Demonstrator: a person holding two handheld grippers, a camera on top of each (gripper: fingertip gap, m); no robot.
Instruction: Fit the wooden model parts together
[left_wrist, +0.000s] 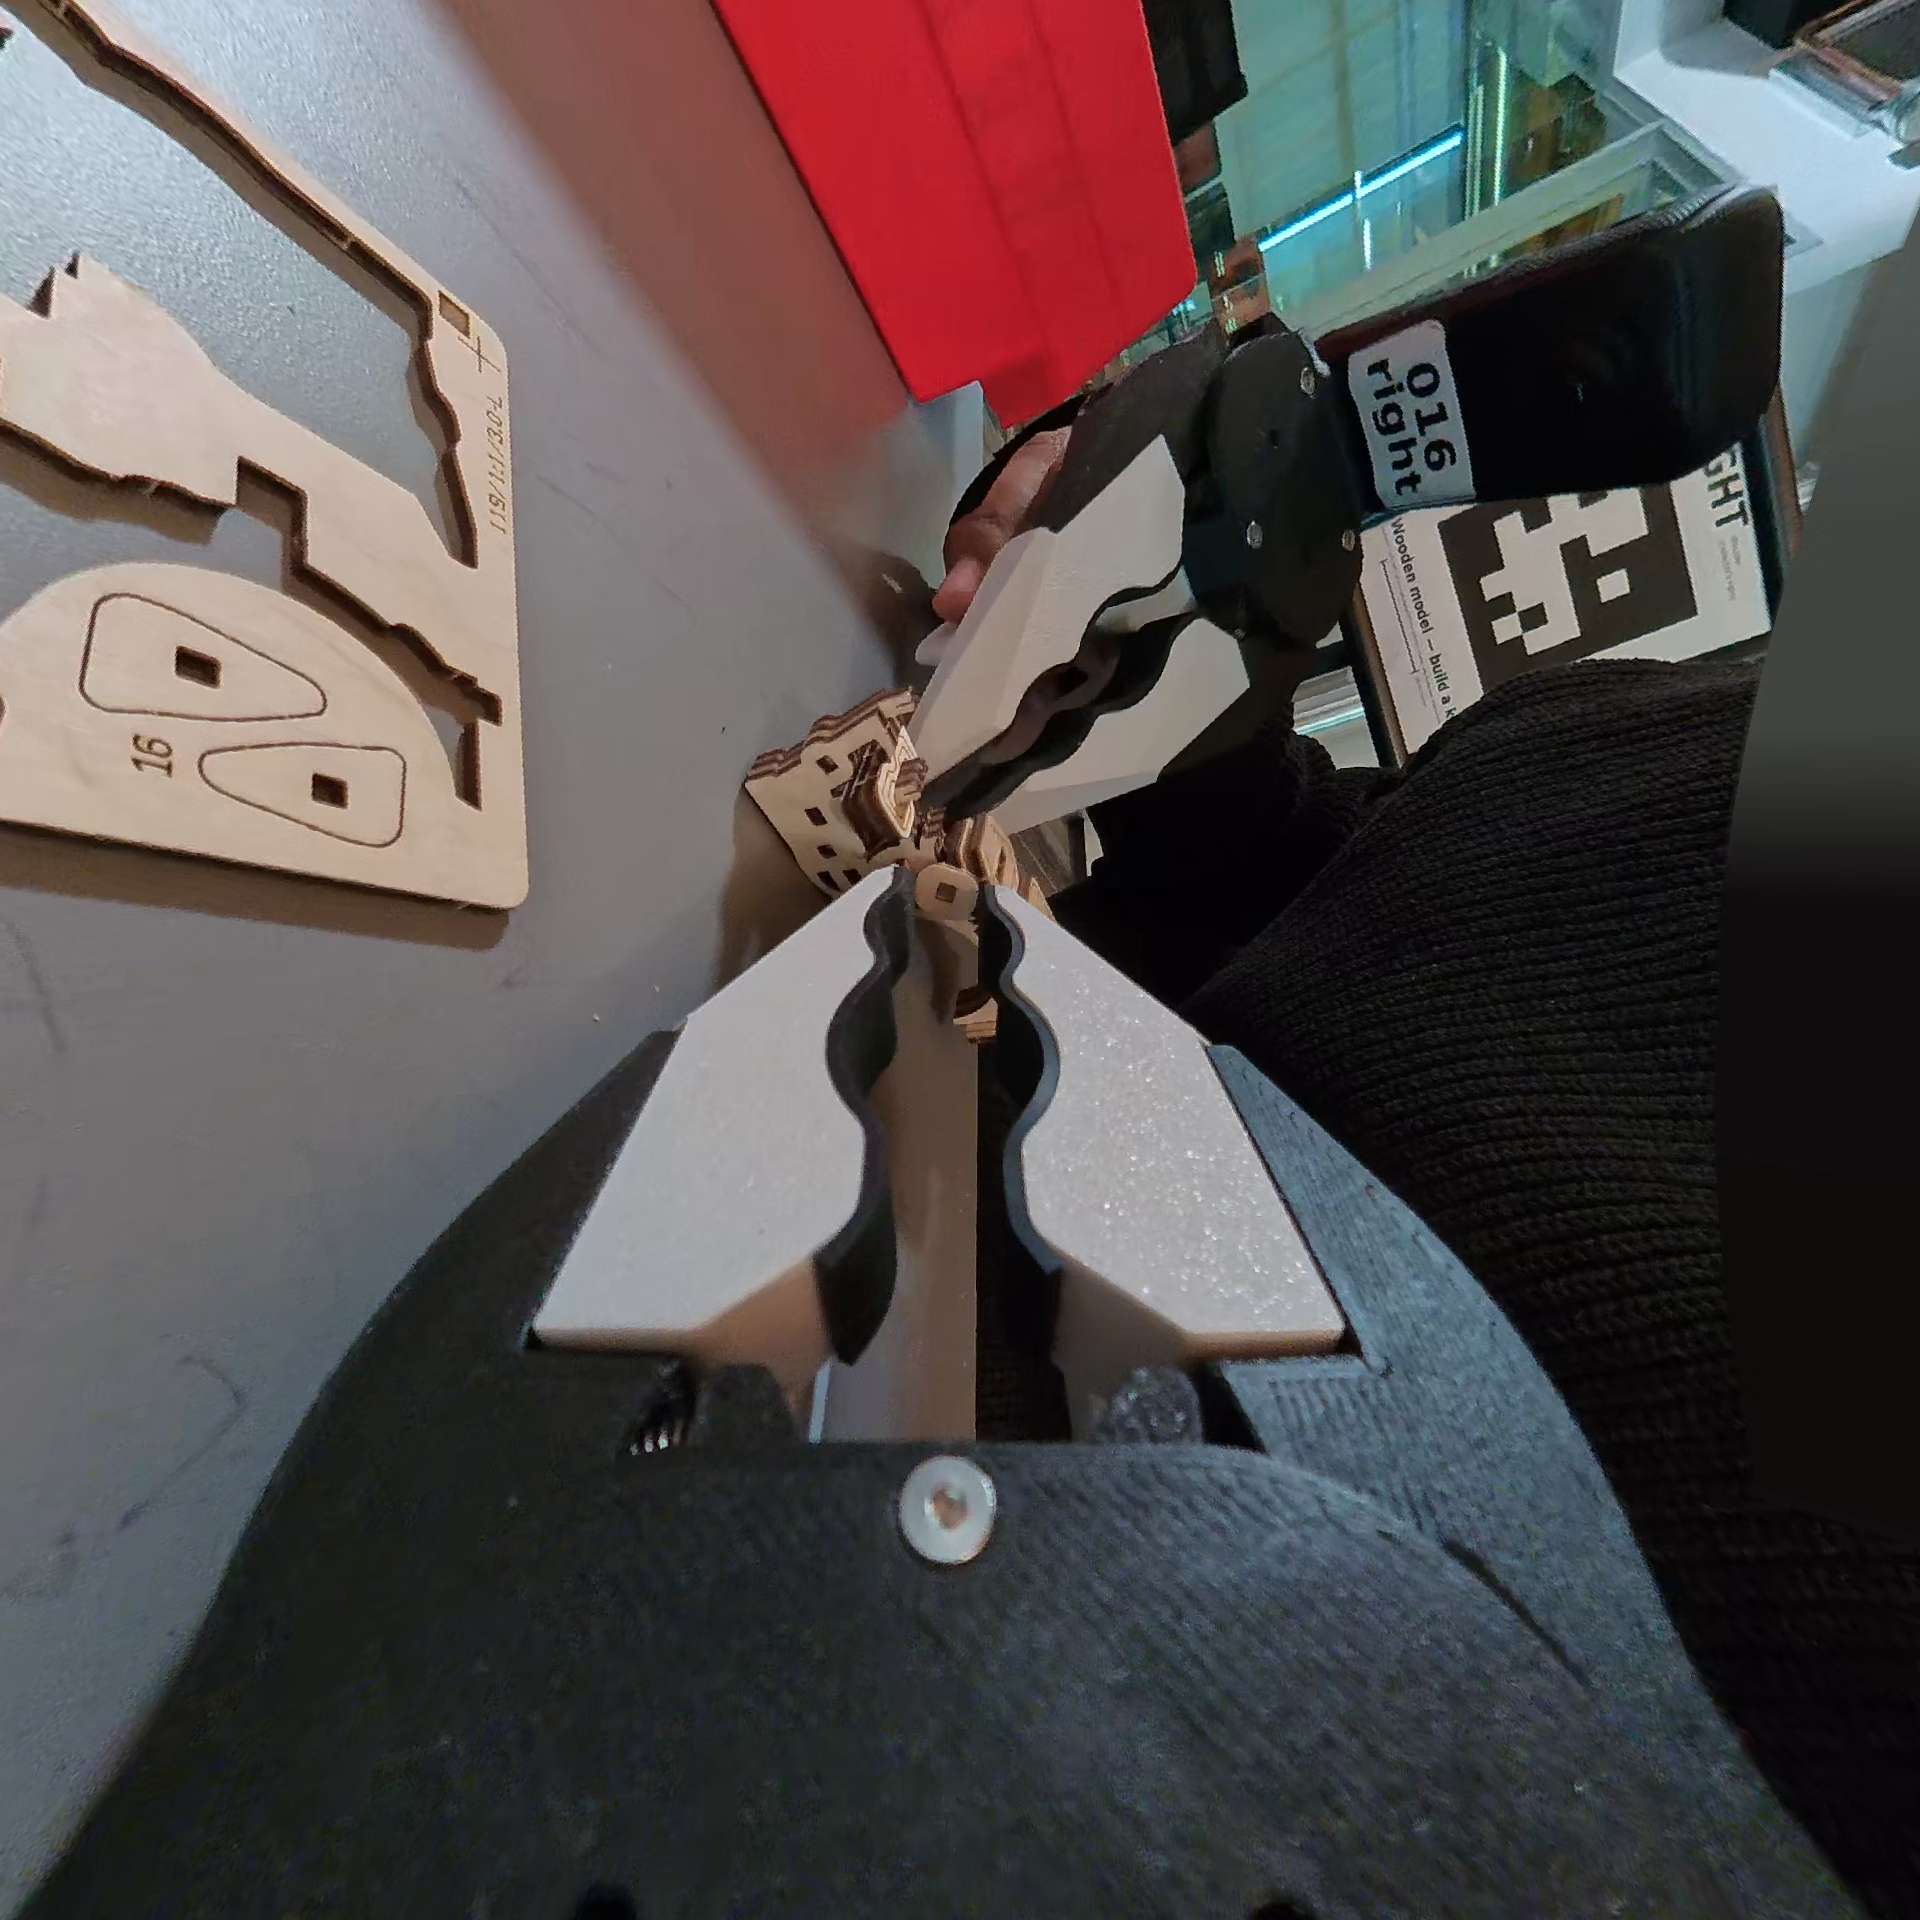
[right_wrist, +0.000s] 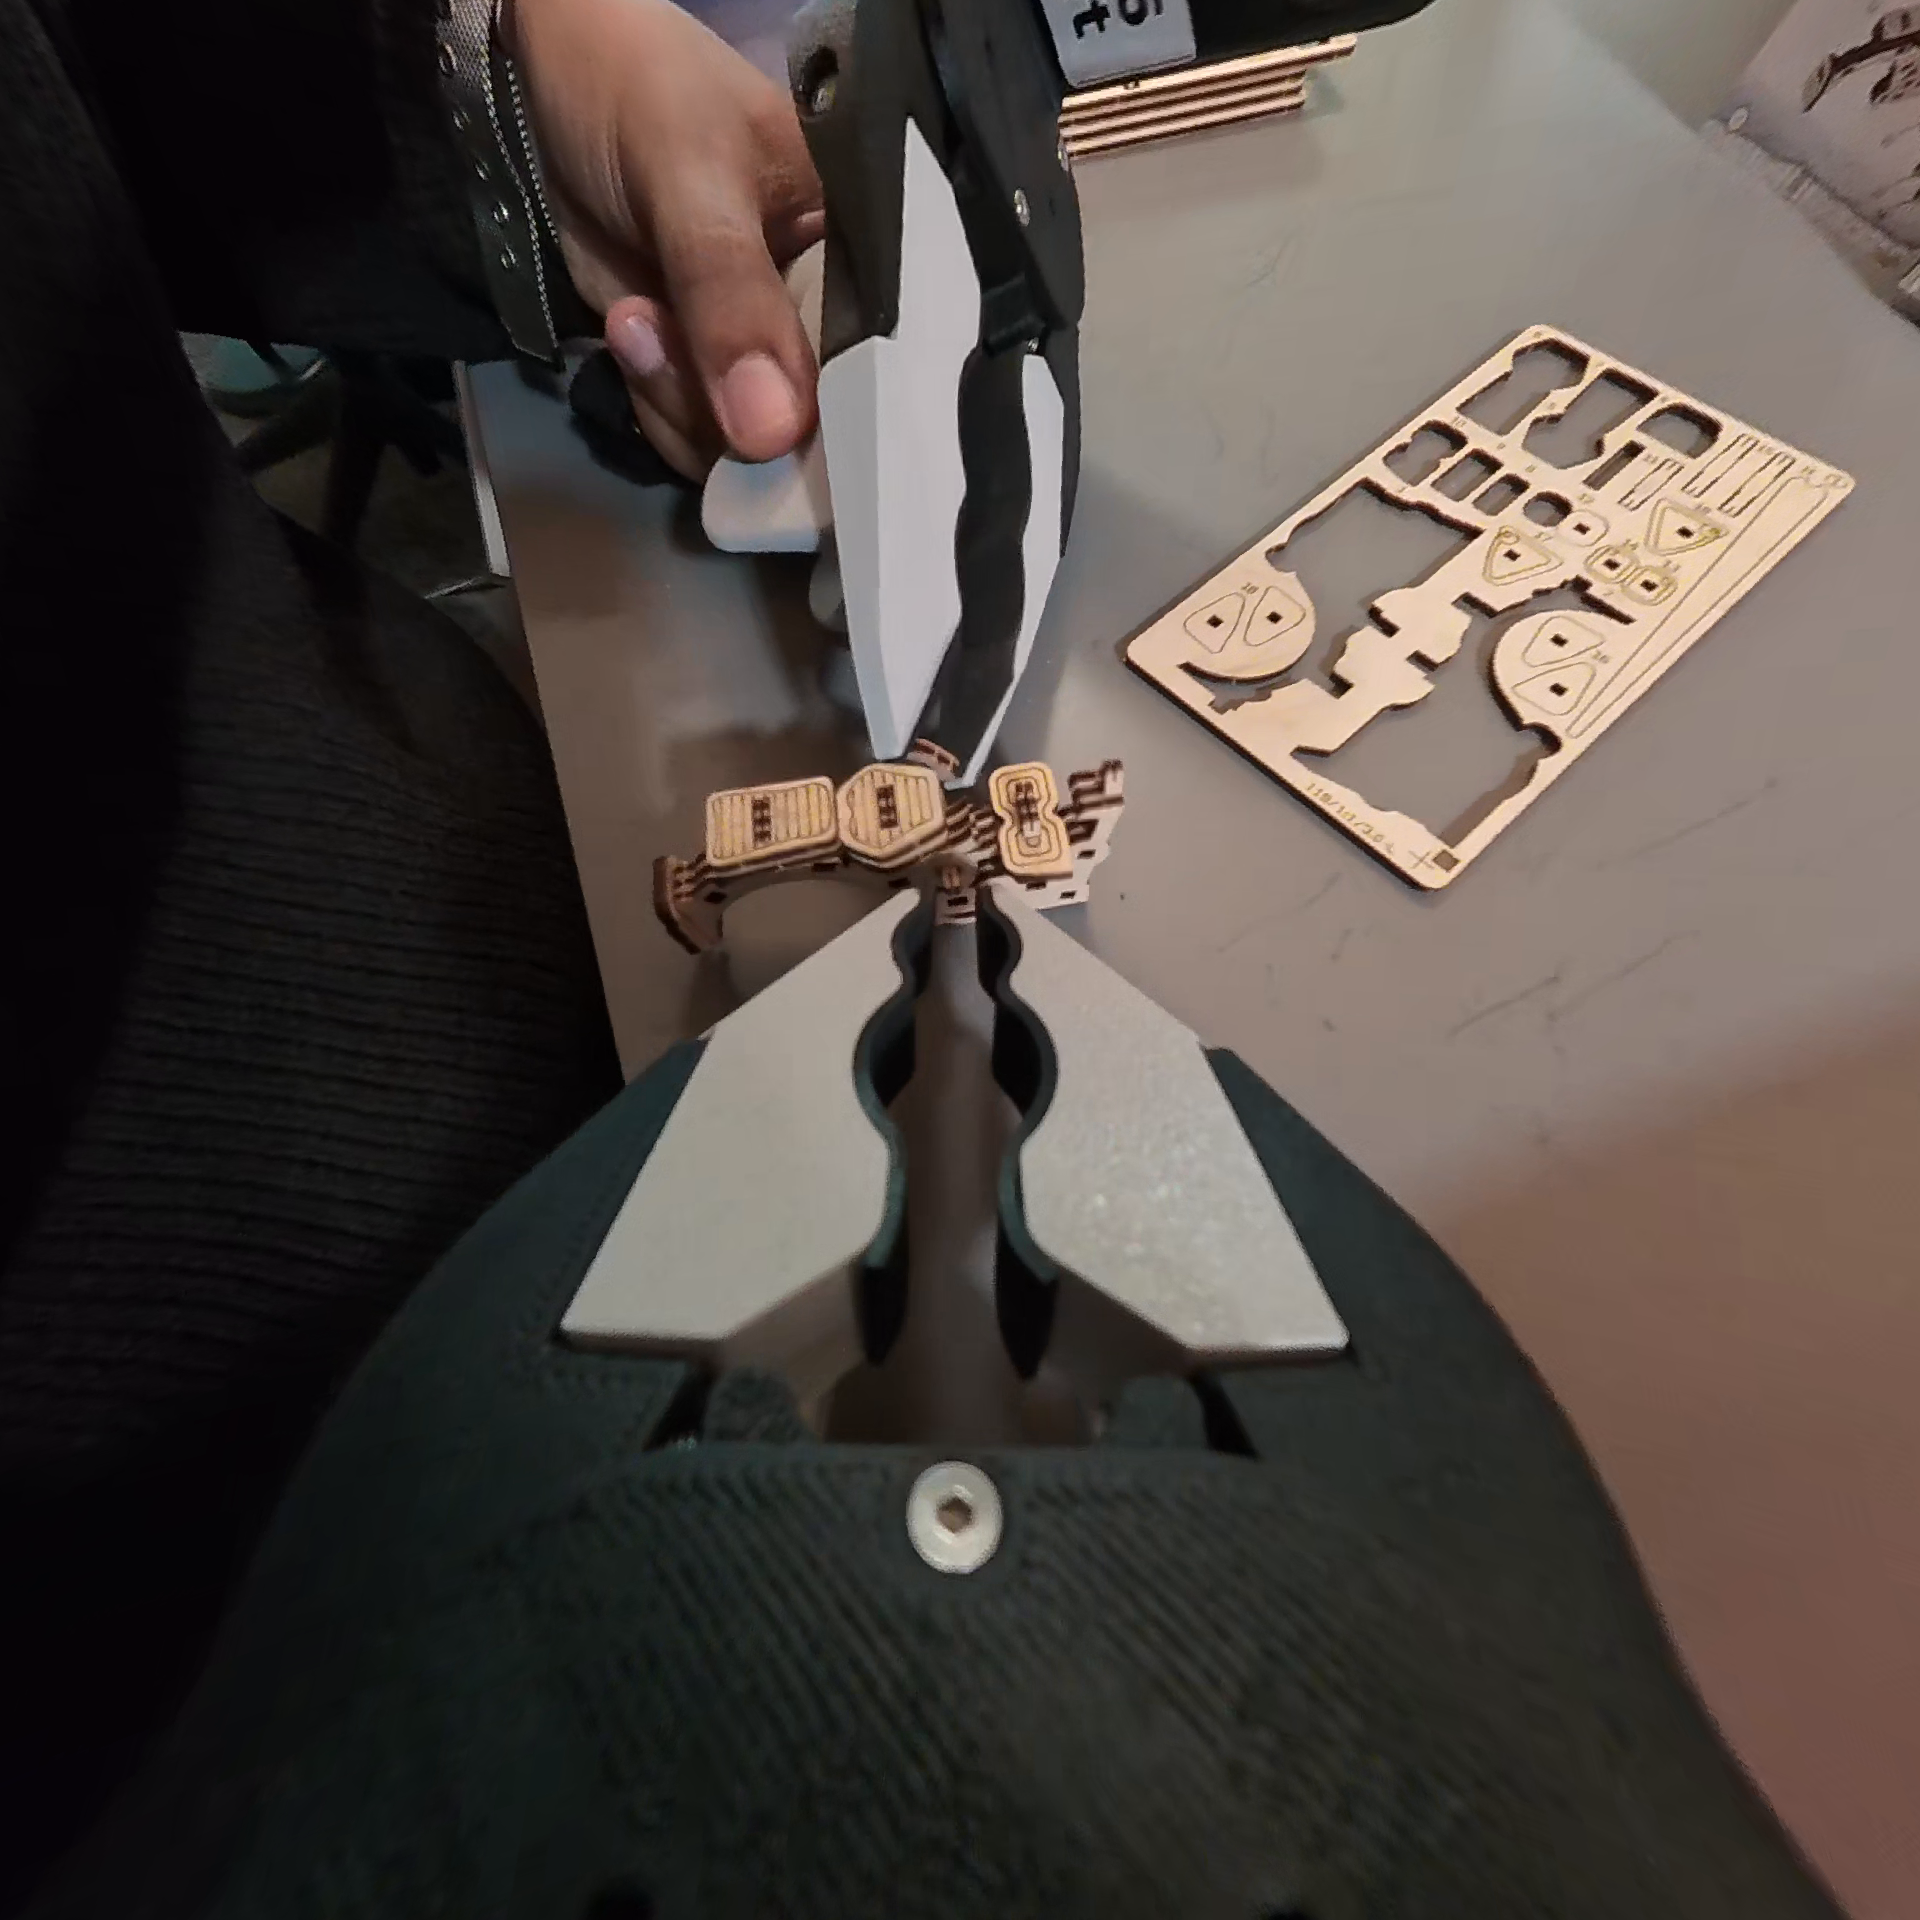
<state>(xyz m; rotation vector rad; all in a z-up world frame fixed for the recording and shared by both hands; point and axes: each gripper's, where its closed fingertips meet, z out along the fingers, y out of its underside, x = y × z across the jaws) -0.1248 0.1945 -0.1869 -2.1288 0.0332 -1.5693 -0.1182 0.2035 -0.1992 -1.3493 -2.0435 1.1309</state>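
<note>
A partly built wooden model (right_wrist: 883, 831) hangs in the air just above the near edge of the grey table (right_wrist: 1403, 1091), held between both grippers. My right gripper (right_wrist: 956, 906) is shut on a small tab on the model's underside. My left gripper (right_wrist: 940, 764) comes down from above and is shut on the model's middle. In the left wrist view my left gripper (left_wrist: 940, 896) pinches a part of the model with a square hole, and my right gripper (left_wrist: 925, 795) pinches the blocky end of the model (left_wrist: 836, 805). A wooden parts sheet (right_wrist: 1455, 644) with several cut-outs lies flat on the table.
The parts sheet also shows at the left of the left wrist view (left_wrist: 312, 644). A red panel (left_wrist: 966, 187) stands at the table's far side. A stack of wooden sheets (right_wrist: 1184, 99) lies at the back. A person's hand (right_wrist: 707, 239) and black knit sleeve (left_wrist: 1507, 1039) are close by. My left and right fingertips are right by each other.
</note>
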